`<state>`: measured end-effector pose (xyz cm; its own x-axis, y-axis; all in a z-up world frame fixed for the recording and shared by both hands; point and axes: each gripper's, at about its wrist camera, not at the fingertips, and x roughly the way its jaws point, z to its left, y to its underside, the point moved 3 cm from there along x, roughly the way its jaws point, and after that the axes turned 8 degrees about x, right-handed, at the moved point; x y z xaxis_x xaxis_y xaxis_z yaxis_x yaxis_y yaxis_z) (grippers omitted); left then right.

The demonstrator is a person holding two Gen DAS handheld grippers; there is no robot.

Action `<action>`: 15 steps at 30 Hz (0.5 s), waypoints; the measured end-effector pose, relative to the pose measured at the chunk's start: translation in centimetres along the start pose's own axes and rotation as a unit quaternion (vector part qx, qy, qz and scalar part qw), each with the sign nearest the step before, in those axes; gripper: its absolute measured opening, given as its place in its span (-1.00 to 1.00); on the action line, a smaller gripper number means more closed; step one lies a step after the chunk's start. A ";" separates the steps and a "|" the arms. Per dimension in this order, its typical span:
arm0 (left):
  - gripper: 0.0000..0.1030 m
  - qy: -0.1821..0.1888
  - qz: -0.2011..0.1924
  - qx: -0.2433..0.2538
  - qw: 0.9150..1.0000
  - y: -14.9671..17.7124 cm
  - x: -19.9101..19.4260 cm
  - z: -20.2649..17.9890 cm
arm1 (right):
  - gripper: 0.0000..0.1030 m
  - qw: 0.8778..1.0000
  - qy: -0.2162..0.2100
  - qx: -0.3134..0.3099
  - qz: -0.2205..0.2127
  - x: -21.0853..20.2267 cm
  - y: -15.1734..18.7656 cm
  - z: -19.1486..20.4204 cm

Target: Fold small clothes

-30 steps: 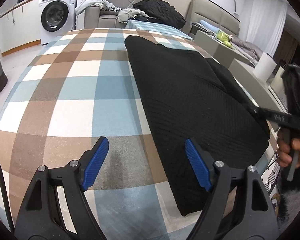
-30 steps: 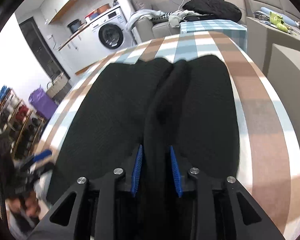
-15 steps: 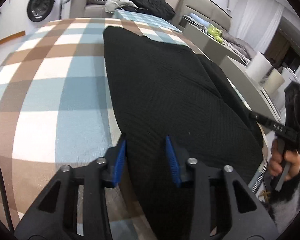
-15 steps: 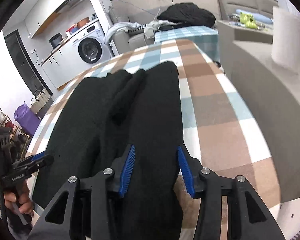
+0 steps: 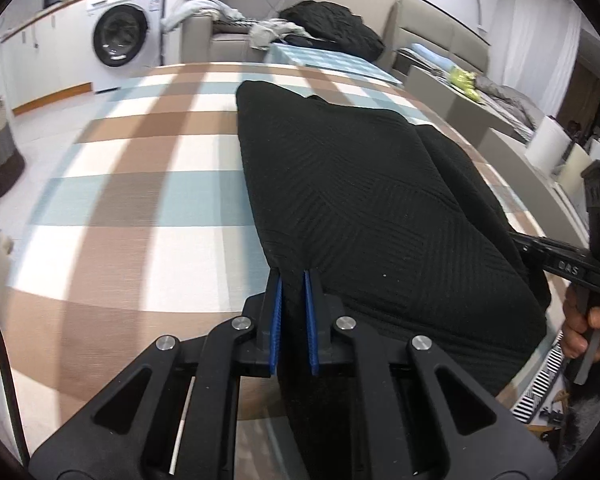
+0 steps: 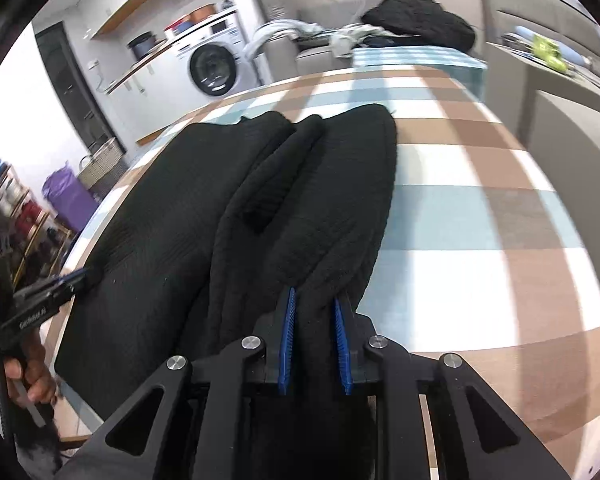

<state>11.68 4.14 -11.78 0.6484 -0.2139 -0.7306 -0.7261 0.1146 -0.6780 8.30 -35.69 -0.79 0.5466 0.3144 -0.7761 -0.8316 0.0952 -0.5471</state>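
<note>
Closest in, the left gripper point(image 5: 294, 308) has its blue pads pinched narrow on the near left corner of the black garment point(image 5: 364, 208), and the right gripper point(image 6: 314, 336) is clamped just the same on a bunched fold at the garment's near right edge point(image 6: 332, 216). Seen from the right wrist camera, the left tool's side carries small white lettering, too blurred to read in full; from the left wrist camera the other tool shows pale letters that look like "OAS", partly cut off. The person's left hand point(image 6: 32, 380) wraps its handle low at the table's near edge, and the right hand point(image 5: 588, 332) grips the other handle at the opposite side, fingers curled around the trigger. The garment lies flat and lengthwise on a table under a checked cloth point(image 5: 132, 200) of brown, pale blue and white squares, with a narrower strip of black fabric lying along its top. Beyond the table's far end sits a grey sofa point(image 5: 220, 36) heaped with clothes, a dark pile point(image 5: 332, 28) among them, and a white washing machine point(image 5: 120, 36) stands under a counter to the left. A purple bag point(image 6: 66, 196) and a woven basket point(image 6: 102, 168) stand on the floor.
</note>
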 end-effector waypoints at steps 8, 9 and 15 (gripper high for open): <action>-0.84 -0.007 -0.002 -0.010 1.000 0.2 -0.2 2.0 | -0.62 1.000 -0.007 0.016 0.016 -0.4 1.1 -0.4; -0.83 -0.011 -0.003 -0.006 1.000 0.3 -0.3 1.8 | -0.62 1.000 -0.006 0.015 0.017 -0.7 1.2 -0.5; -0.66 -0.034 -0.015 0.003 0.999 0.1 -1.4 1.1 | -0.33 1.000 -0.018 0.000 -0.006 -2.8 -0.3 1.0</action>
<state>10.96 5.52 -10.94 0.6838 -0.1512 -0.7138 -0.7049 0.1158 -0.6998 6.92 -35.68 1.91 0.5523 0.3468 -0.7581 -0.8254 0.0996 -0.5557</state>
